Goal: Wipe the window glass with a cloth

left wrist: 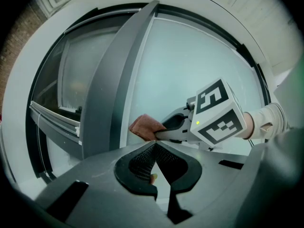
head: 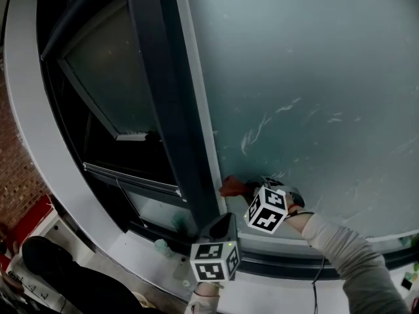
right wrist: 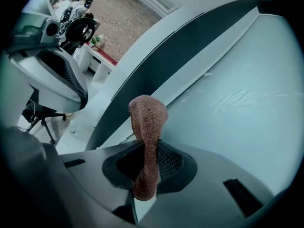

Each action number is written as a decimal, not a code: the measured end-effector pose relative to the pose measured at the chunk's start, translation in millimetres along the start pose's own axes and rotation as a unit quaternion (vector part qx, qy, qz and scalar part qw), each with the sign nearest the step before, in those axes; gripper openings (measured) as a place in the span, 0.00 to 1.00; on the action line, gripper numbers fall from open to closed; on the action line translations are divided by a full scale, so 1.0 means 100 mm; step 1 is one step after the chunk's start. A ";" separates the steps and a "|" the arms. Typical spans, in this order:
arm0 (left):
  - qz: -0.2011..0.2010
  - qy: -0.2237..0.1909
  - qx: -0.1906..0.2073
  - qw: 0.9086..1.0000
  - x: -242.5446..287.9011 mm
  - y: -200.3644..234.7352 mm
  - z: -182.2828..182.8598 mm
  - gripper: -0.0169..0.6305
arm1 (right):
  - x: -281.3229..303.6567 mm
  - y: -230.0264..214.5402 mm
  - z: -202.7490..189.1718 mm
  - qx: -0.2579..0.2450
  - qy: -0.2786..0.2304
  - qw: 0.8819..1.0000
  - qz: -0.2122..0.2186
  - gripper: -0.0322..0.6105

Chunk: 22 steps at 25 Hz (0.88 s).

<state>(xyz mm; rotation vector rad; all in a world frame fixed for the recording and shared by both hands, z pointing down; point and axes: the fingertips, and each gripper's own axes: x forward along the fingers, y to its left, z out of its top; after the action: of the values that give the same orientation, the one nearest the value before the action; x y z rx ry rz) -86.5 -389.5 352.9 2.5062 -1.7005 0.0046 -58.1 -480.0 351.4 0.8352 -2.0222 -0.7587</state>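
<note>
Cloth sticks lengthwise out of right tongs toward window frame.

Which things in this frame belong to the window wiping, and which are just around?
Part of the job:
- window glass
- brown cloth
- right gripper, clamped on the cloth

Just around:
- left gripper, shut and empty
- dark frame post
- open side pane
- office chair
</note>
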 end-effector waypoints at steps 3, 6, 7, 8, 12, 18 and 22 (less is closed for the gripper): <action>-0.005 0.002 -0.001 1.000 0.01 -0.02 -0.01 0.03 | -0.07 -0.16 0.06 -0.009 0.001 1.000 -0.014 0.12; -0.010 0.003 0.001 1.000 0.02 -0.06 -0.02 0.03 | -0.19 -0.40 0.15 -0.025 0.001 0.999 -0.033 0.12; -0.011 0.003 0.002 1.000 0.03 -0.07 -0.02 0.03 | -0.24 -0.48 0.18 -0.026 -0.001 0.999 -0.040 0.12; -0.013 0.004 0.002 1.000 0.03 -0.09 -0.03 0.03 | -0.29 -0.58 0.21 -0.025 -0.003 0.999 -0.047 0.12; -0.020 0.003 0.004 1.000 0.05 -0.15 -0.02 0.03 | -0.51 -0.93 0.35 -0.025 -0.012 0.997 -0.073 0.12; -0.032 0.000 0.011 0.999 0.08 -0.25 0.04 0.03 | -0.86 -1.45 0.59 -0.019 -0.035 0.992 -0.116 0.12; -0.035 -0.002 0.013 0.999 0.08 -0.28 0.06 0.03 | -1.11 -1.75 0.75 -0.019 -0.048 0.988 -0.145 0.12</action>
<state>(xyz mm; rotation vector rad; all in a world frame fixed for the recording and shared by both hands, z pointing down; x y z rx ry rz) -58.3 -387.4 345.3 2.5846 -1.6225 0.0160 -19.9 -483.9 133.9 1.1048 -1.9858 -1.0144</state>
